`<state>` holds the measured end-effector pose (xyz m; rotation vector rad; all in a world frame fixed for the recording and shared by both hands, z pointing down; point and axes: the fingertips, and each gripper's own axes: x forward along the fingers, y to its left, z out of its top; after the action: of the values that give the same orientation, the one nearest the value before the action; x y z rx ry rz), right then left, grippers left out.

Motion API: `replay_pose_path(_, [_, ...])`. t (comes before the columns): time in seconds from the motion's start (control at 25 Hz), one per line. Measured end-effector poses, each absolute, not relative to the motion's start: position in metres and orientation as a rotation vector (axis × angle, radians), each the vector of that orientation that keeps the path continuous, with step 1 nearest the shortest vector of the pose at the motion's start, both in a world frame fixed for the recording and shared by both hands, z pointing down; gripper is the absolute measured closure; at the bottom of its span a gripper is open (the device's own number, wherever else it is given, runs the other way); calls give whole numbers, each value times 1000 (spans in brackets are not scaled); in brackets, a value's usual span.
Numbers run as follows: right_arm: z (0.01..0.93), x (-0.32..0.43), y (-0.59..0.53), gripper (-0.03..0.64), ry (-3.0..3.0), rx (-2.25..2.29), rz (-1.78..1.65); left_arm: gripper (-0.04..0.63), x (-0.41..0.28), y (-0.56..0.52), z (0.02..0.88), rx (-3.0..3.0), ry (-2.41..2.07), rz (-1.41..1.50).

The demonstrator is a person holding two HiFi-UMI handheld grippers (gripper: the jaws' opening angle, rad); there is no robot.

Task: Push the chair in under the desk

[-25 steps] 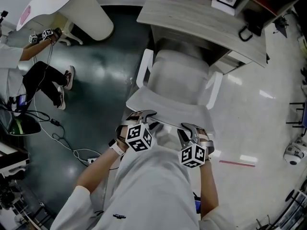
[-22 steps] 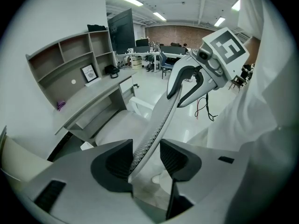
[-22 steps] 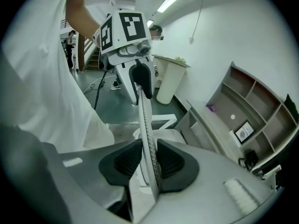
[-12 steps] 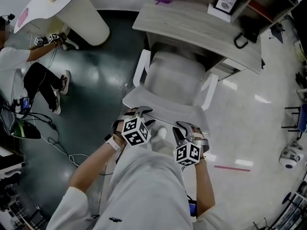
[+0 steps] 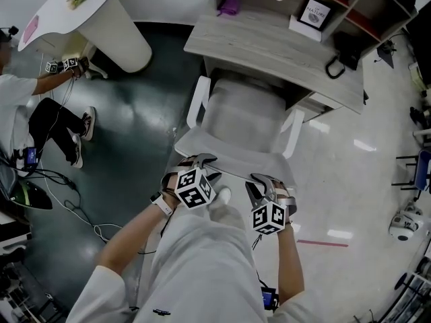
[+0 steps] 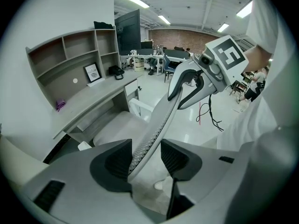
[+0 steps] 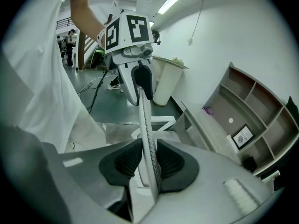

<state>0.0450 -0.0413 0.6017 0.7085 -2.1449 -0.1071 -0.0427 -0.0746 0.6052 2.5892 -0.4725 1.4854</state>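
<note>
A white chair (image 5: 242, 116) stands with its seat partly under the grey desk (image 5: 269, 46). Both grippers sit on the top edge of its mesh backrest (image 5: 232, 161). My left gripper (image 5: 205, 161) straddles the left end; in the left gripper view (image 6: 145, 158) the backrest (image 6: 159, 125) leans on one pad with a gap to the other, and the jaws are opening. My right gripper (image 5: 266, 184) is at the right end; in the right gripper view (image 7: 148, 160) both pads press on the backrest edge (image 7: 145, 125).
A round white table (image 5: 74, 5) and a seated person (image 5: 40, 106) are at the far left, with cables (image 5: 87, 207) on the dark floor. A framed picture (image 5: 315, 12) and a purple thing (image 5: 230, 5) sit on the desk. A red strip (image 5: 322, 243) lies on the floor at right.
The chair sits slightly deeper under the desk than a second ago. Both grippers have stayed on the backrest's top edge and moved forward with it.
</note>
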Motion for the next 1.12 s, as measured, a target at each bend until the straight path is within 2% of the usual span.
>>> replay_pose_path(1.12, [605, 60, -125, 499, -2118, 771, -178, 400, -27, -160, 608, 2629, -507, 1469])
